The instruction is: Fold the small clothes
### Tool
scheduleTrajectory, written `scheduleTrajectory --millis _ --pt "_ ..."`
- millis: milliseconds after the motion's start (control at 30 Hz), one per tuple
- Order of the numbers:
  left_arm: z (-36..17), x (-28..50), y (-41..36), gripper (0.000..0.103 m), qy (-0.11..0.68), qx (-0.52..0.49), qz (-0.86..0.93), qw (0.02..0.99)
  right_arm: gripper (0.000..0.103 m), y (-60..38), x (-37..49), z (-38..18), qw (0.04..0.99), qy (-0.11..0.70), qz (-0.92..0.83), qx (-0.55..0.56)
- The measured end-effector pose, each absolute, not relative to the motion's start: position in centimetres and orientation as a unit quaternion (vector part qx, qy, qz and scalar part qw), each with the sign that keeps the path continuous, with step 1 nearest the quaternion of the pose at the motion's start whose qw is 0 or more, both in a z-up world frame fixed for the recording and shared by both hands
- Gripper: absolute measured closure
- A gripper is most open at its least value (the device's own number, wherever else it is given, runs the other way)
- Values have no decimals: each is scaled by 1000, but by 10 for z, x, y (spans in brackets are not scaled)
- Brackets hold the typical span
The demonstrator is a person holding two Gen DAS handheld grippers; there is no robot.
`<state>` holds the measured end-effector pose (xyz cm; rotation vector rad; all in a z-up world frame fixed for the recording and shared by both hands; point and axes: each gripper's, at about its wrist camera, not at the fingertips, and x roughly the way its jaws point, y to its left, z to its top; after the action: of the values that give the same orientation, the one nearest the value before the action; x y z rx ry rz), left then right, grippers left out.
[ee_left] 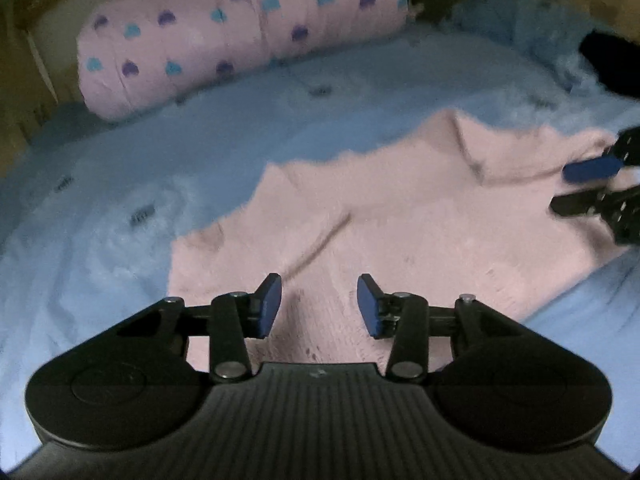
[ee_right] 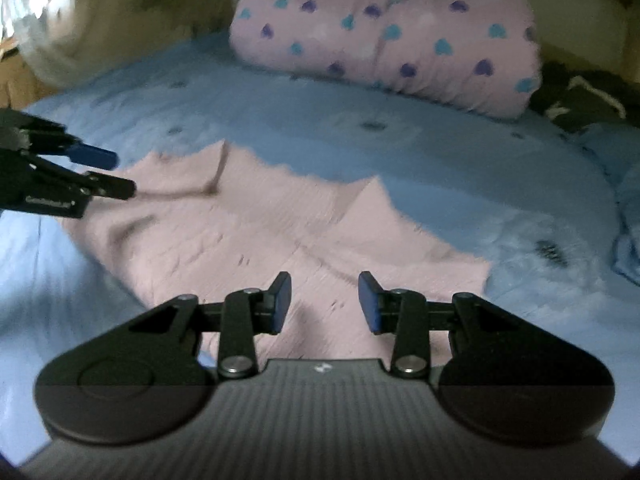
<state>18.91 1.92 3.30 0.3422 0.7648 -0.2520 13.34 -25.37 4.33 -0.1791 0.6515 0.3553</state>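
A small pale pink fuzzy garment [ee_left: 384, 216] lies spread flat on a blue bed cover [ee_left: 160, 152]; it also shows in the right wrist view [ee_right: 256, 232]. My left gripper [ee_left: 319, 306] is open and empty, low over the garment's near edge. It shows at the left of the right wrist view [ee_right: 116, 174], open. My right gripper [ee_right: 325, 303] is open and empty over the garment's near right part. It shows at the right edge of the left wrist view [ee_left: 568, 188], open, over the garment's right side.
A rolled pink blanket with blue and purple hearts [ee_left: 240, 36] lies along the far side of the bed [ee_right: 392, 36]. Dark clothing [ee_right: 576, 100] sits at the far right. A bunched blue blanket [ee_left: 520, 28] and a black item [ee_left: 612, 64] lie at the far right.
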Motion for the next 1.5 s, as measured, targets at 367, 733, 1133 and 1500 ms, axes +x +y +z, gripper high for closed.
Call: scheduleTrajectory --millis 367,733,1133,1500 --pt "19 255 49 53 333 179 5 926 65 -257 181 16 938 306 52 -156" --pt "31 267 95 52 347 120 64 928 64 -329 211 12 949 312 -37 -8" --pt "78 196 90 24 379 102 27 920 63 -337 139 56 959 272 -23 79" --pt "57 150 91 14 393 72 10 916 48 -316 70 51 940 285 -46 181"
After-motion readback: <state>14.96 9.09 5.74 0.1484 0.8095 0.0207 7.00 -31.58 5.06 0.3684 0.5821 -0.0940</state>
